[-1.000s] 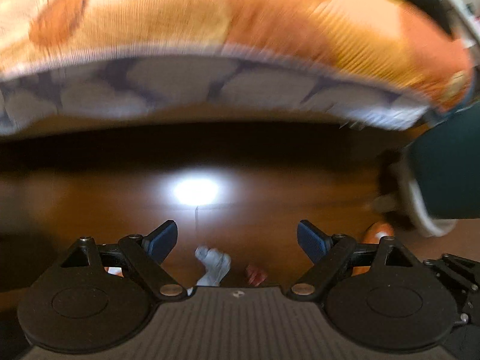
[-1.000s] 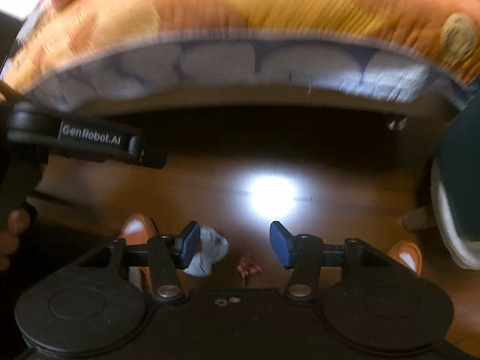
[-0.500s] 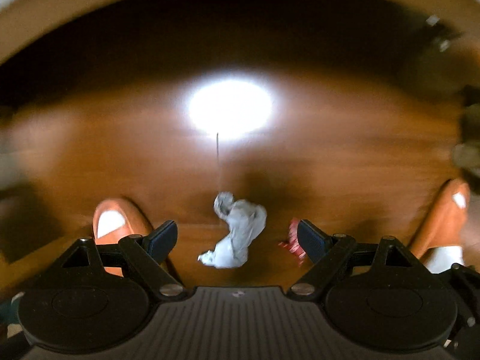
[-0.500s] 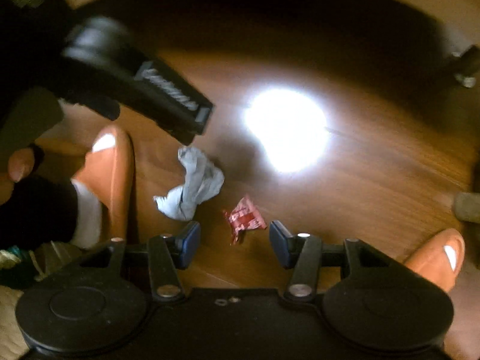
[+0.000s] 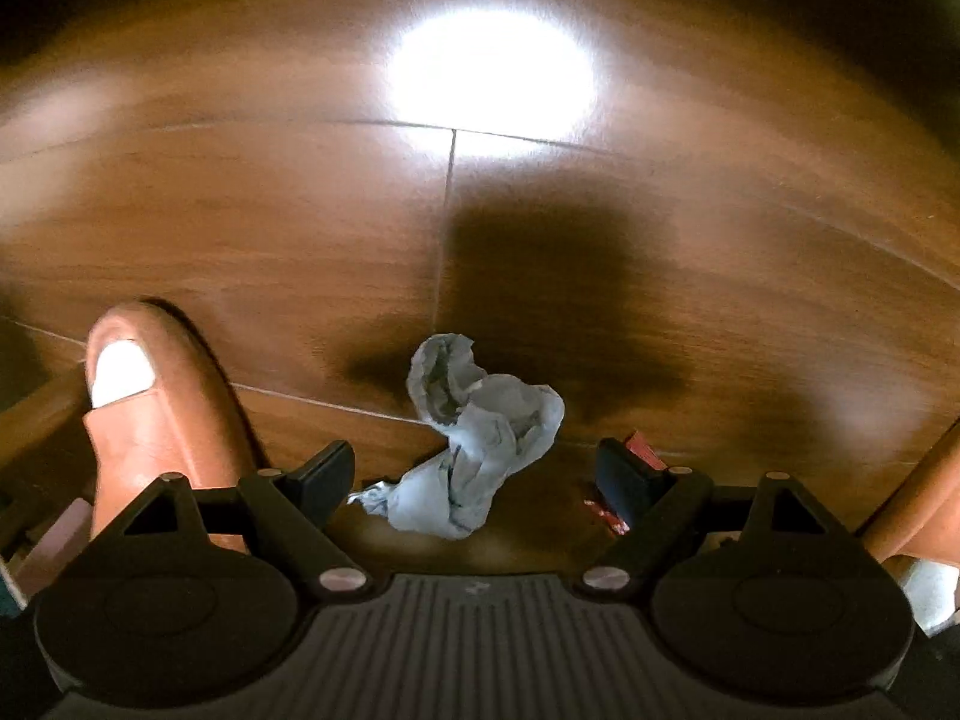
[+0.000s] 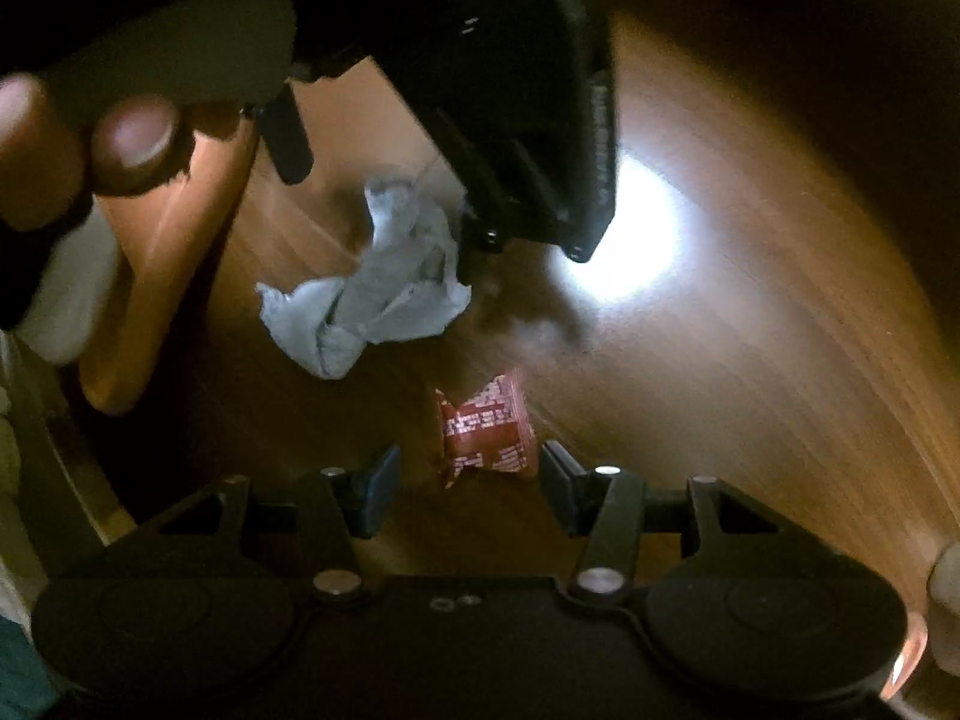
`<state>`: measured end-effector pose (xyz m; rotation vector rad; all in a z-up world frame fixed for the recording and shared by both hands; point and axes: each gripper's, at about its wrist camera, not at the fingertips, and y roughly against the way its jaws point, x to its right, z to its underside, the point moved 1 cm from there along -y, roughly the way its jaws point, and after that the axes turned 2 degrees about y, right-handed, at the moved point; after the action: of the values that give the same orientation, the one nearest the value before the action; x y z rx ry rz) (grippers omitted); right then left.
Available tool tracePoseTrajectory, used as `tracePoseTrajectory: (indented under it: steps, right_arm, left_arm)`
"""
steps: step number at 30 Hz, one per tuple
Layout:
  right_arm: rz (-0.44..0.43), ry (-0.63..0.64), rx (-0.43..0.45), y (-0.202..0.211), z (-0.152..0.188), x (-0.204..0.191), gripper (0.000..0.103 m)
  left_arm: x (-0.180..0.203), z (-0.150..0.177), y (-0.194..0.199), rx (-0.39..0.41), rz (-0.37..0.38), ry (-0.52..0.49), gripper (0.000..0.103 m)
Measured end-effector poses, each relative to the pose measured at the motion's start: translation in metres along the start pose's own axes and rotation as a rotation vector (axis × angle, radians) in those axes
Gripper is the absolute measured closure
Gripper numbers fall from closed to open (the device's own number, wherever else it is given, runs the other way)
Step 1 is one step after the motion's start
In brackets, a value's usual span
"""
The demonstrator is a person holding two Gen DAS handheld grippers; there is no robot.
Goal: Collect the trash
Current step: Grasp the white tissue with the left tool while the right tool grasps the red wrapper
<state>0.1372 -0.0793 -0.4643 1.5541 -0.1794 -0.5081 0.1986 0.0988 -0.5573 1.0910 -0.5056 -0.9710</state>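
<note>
A crumpled grey-white tissue (image 5: pixel 474 438) lies on the brown wooden floor, and my left gripper (image 5: pixel 480 477) hangs open right over it, the tissue between its blue-black fingers without touching the pads. Behind the left gripper's right finger peeks a red printed wrapper (image 5: pixel 639 450). In the right wrist view that red wrapper (image 6: pixel 486 432) lies flat between the wide-apart fingers of my right gripper (image 6: pixel 468 480), which is open. The tissue (image 6: pixel 372 288) sits further up and left there, under the dark body of the left gripper (image 6: pixel 510 108).
An orange slipper with a white sock toe (image 5: pixel 156 414) stands left of the tissue; a second orange slipper (image 5: pixel 918 504) is at the right edge. A hand (image 6: pixel 72 150) grips the left tool's handle. A bright lamp glare (image 5: pixel 489 69) shines on the floor.
Both grippers dropped toward the floor and tipped downward. The orange patterned bedding left the views. Tissue and wrapper now look much larger and sit between the fingers.
</note>
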Motion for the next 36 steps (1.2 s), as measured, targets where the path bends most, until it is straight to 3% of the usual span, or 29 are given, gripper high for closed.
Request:
tracePoseTrajectory:
  steps: [10, 19, 23, 26, 36]
  right_arm:
    - [0.031, 0.051, -0.017, -0.031, 0.001, -0.005, 0.054]
    - [0.042, 0.009, -0.028, -0.04, 0.0, 0.01, 0.058]
    - [0.052, -0.003, -0.018, -0.042, -0.002, 0.011, 0.072]
    - [0.062, -0.047, -0.001, -0.037, -0.005, 0.023, 0.073]
    - [0.097, -0.381, 0.066, 0.013, -0.012, 0.094, 0.074]
  left_arm:
    - [0.009, -0.005, -0.035, -0.022, -0.01, -0.068, 0.016]
    - [0.011, -0.006, -0.048, -0.062, 0.033, -0.072, 0.061]
    - [0.011, -0.005, -0.051, -0.06, 0.053, -0.07, 0.072]
    - [0.011, -0.005, -0.047, -0.054, 0.045, -0.078, 0.077]
    - [0.014, -0.003, -0.003, 0.016, 0.074, -0.082, 0.08]
